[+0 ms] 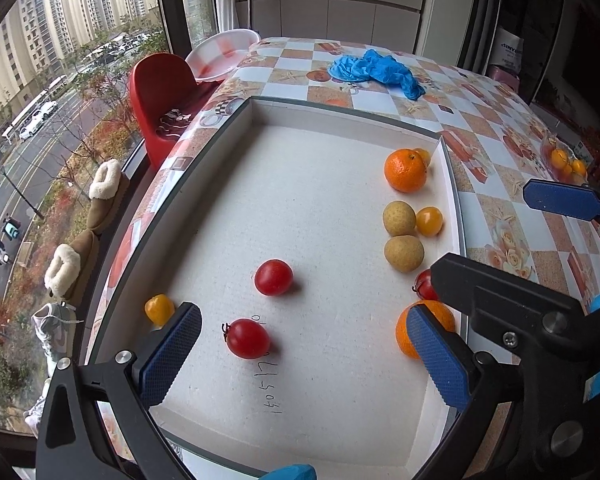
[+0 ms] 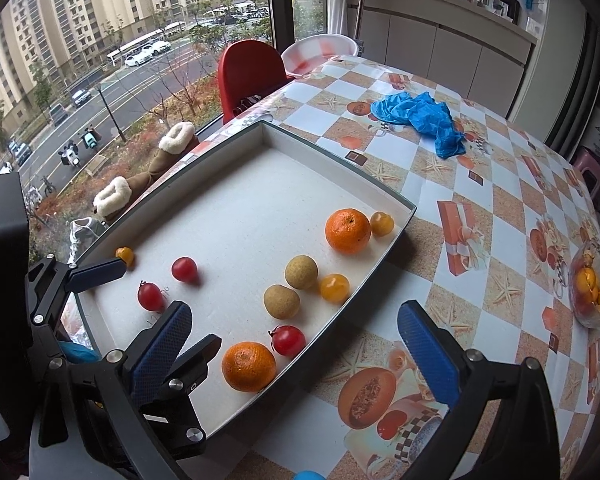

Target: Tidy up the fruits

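My fruits sit in the shallow white cardboard tray (image 2: 236,184): two round oranges (image 2: 347,231), two tan longan-like fruits (image 2: 301,272) and small yellow tomatoes (image 2: 334,288) along its right wall, glossy red cherry tomatoes (image 1: 273,277) loose mid-tray. My left claw (image 1: 304,356) hangs spread over the red ones, my right claw (image 2: 296,354) spread above the tray's near corner and the checkered surface (image 2: 480,240), neither gripping, as if I'm sizing up like with like.

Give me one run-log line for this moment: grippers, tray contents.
left gripper: open, empty | right gripper: open, empty | shallow white tray: oranges, red and yellow tomatoes, tan round fruits, ungrouped
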Tool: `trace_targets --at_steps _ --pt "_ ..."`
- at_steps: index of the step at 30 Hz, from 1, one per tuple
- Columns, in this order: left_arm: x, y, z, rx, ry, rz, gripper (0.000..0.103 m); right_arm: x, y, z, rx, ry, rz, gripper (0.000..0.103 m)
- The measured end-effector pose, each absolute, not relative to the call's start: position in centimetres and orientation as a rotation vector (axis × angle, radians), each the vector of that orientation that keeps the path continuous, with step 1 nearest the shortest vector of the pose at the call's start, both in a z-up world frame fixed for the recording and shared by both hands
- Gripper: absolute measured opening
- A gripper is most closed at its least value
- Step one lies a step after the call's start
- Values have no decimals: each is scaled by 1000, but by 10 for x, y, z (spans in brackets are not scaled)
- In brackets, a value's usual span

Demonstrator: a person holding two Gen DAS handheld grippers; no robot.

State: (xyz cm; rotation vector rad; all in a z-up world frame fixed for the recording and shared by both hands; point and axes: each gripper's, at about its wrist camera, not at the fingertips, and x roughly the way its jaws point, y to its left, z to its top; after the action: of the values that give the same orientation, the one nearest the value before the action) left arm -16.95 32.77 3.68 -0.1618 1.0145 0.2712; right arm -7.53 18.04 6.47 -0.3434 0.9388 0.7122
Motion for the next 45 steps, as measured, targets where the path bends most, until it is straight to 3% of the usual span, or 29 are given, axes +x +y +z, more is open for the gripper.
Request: trace_targets --at_steps 45 --pt "-175 317 39 -98 1014 295 103 -83 177 60 -366 952 717 103"
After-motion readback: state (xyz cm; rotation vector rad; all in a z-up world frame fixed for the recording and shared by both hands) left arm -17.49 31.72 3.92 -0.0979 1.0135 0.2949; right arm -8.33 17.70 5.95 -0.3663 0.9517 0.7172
